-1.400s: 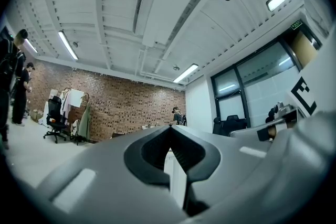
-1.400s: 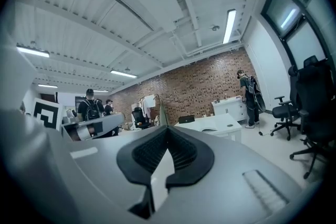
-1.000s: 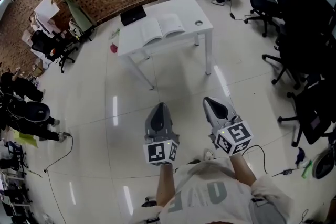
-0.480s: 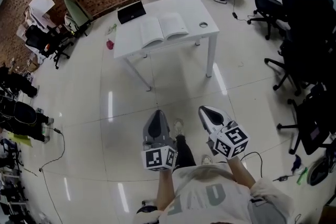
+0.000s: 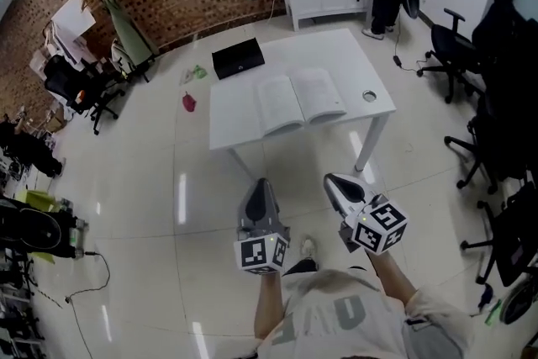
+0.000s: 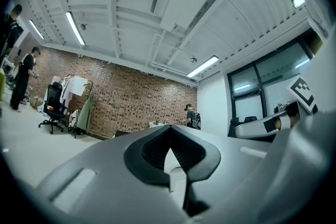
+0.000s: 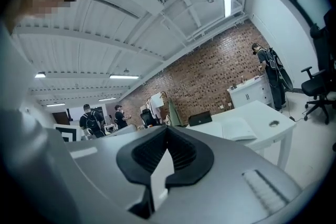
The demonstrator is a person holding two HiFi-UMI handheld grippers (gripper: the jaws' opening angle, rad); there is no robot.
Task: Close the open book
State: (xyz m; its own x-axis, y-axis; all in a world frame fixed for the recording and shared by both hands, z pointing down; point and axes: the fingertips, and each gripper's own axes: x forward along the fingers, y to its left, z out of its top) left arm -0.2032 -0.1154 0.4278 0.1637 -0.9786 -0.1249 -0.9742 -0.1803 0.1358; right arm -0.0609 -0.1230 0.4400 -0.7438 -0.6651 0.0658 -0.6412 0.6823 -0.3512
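On the white table (image 5: 340,55), toward its front edge, open book (image 5: 300,101) lies flat, prob. light w/ floppy pages & stiffer cover, so lift one cover's outer edge; left tongs (image 5: 261,185) & right tongs (image 5: 335,180) both pinched closed, empty, well short of table.

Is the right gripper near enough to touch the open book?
Probably not: the right gripper hangs short of the table, bare floor between it and the open book. Nothing blocks the way.
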